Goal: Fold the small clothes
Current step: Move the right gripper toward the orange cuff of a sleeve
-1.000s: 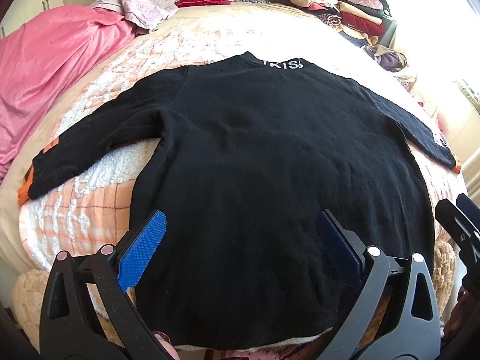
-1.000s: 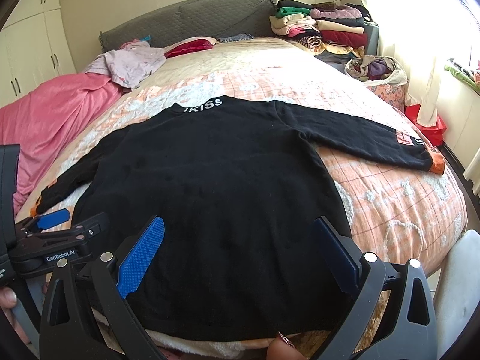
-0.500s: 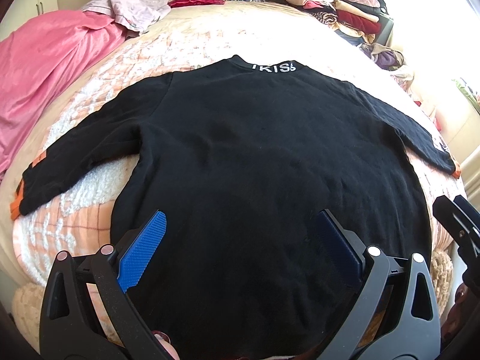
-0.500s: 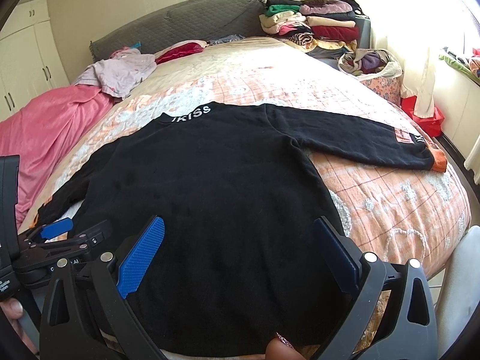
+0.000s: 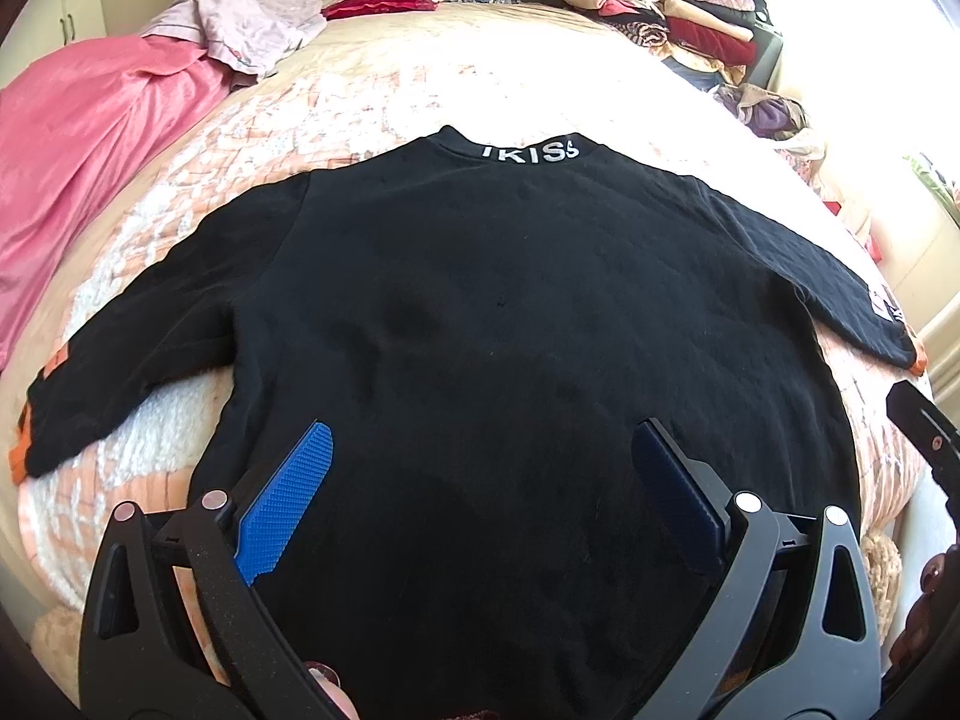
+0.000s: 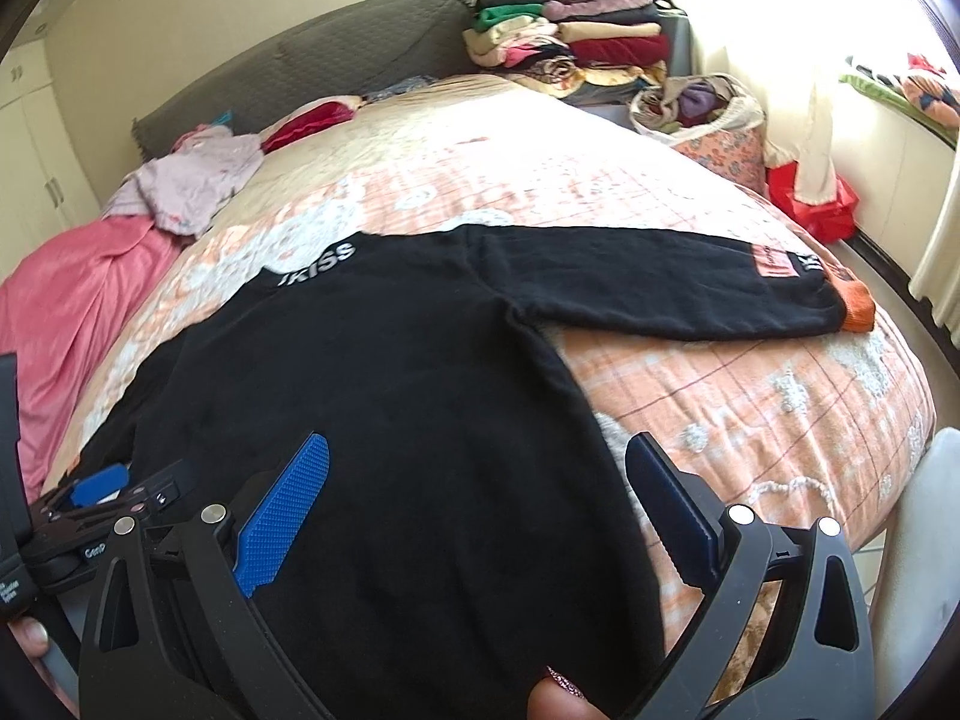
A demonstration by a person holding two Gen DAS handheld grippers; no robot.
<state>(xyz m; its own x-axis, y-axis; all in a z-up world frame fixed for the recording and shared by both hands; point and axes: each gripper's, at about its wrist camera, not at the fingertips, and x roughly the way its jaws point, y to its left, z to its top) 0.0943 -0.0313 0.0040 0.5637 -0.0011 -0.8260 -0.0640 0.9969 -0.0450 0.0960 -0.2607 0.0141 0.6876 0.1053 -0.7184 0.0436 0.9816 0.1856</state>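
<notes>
One bed (image 5: 420, 90) fills both views, covered by a peach checked blanket (image 6: 750, 396) with white fleecy patches. Along its left edge lies one pink sheet (image 5: 78, 168), and one crumpled lilac garment (image 5: 240, 24) and one red cushion (image 5: 378, 0) sit near the grey headboard (image 6: 336, 60). One stack of folded clothes (image 6: 570, 42) stands past the far right corner of the bed, with one bag of loose clothes (image 6: 702, 108) beside it.

One black sweater (image 5: 510, 330) lies flat on the blanket, back up, collar away from the cameras with white "IKISS" lettering on it. Its two sleeves spread out to either side, each ending in an orange cuff; the right sleeve (image 6: 660, 282) carries a pink patch near the cuff.

Two grippers are present. The left gripper (image 5: 480, 486) hangs over the sweater's lower body, blue pads (image 5: 285, 504) spread wide apart, nothing between them. The right gripper (image 6: 474, 498) sits over the sweater's lower right part, near its side edge, also gaping wide and empty. In the right wrist view the left gripper shows at the far left edge, just beside the right one.
</notes>
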